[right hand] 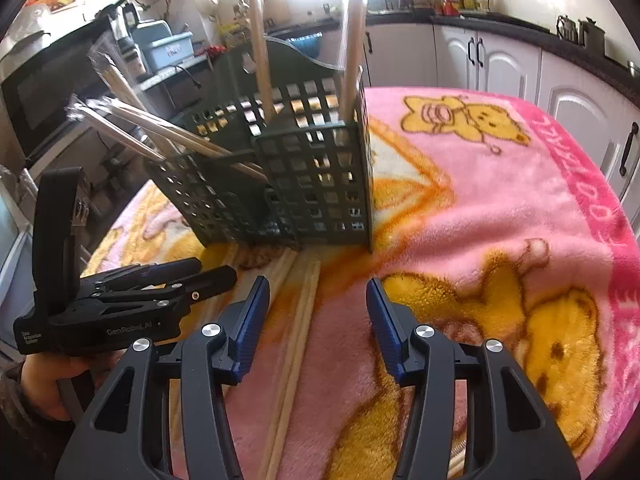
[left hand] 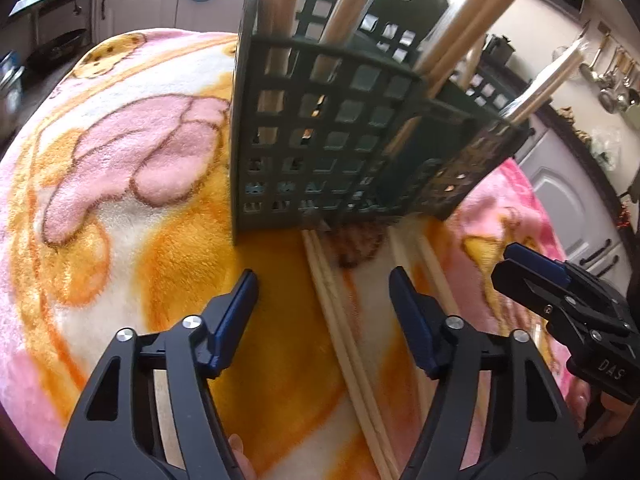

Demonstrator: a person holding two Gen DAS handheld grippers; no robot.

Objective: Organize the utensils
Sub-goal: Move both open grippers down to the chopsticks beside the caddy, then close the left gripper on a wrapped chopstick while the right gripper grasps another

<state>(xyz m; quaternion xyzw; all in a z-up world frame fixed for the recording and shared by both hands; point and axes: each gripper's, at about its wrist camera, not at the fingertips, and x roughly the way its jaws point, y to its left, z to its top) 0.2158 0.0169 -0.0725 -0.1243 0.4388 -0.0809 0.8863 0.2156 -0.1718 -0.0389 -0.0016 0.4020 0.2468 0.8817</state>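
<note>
A dark green lattice utensil holder [left hand: 320, 140] stands on a pink and orange blanket; it also shows in the right wrist view [right hand: 304, 176]. Wooden chopsticks in clear sleeves [left hand: 452, 40] stick up from its compartments. Loose chopstick pairs [left hand: 348, 344] lie flat on the blanket in front of it, running toward me, also in the right wrist view [right hand: 298, 344]. My left gripper [left hand: 324, 292] is open and empty, straddling one pair from above. My right gripper [right hand: 318, 300] is open and empty, above another pair. The right gripper also shows in the left view [left hand: 532, 268].
The blanket [right hand: 500, 200] covers the whole table. Kitchen cabinets [right hand: 500, 64] and a counter stand behind it. A microwave [right hand: 44, 92] sits at the left. Hanging ladles [left hand: 612, 80] line the far wall. The left gripper body [right hand: 120, 300] is close beside my right one.
</note>
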